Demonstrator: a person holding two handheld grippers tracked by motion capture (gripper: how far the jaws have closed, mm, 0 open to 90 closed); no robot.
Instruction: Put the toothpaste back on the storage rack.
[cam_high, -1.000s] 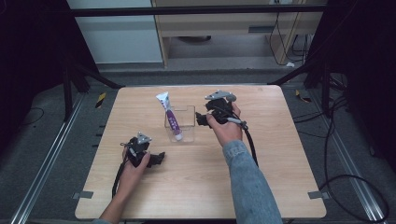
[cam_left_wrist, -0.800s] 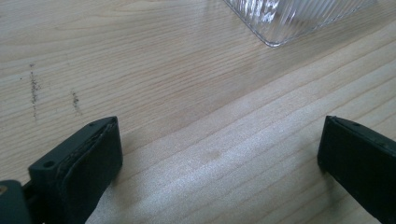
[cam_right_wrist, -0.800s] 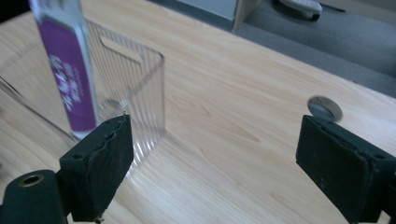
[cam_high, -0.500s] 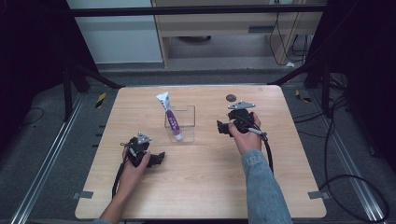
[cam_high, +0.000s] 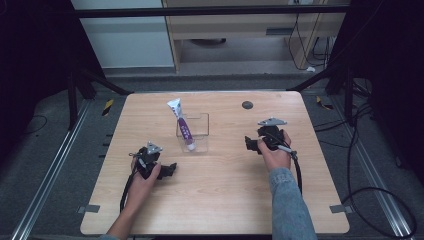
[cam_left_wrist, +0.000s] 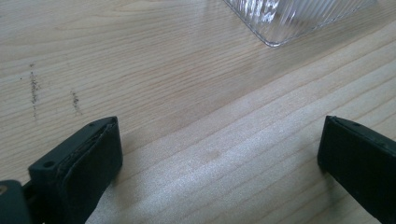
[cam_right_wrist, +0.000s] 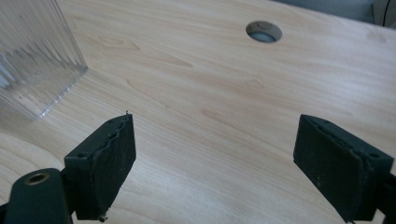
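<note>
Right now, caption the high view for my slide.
Open grippers, left and right, flank a tube in a clear box.

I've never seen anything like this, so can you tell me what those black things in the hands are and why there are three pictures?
A person sits at a wooden table and holds a squeezing tool in each hand: the left gripper and the right gripper. One camera looks down from above. The other two ride on the tools, so you see each tool's black fingers up close. On the table stands a clear ribbed box with a white and purple tube leaning in it. Both tools are open and hold nothing. The dark round spot is a hole in the table.
</note>
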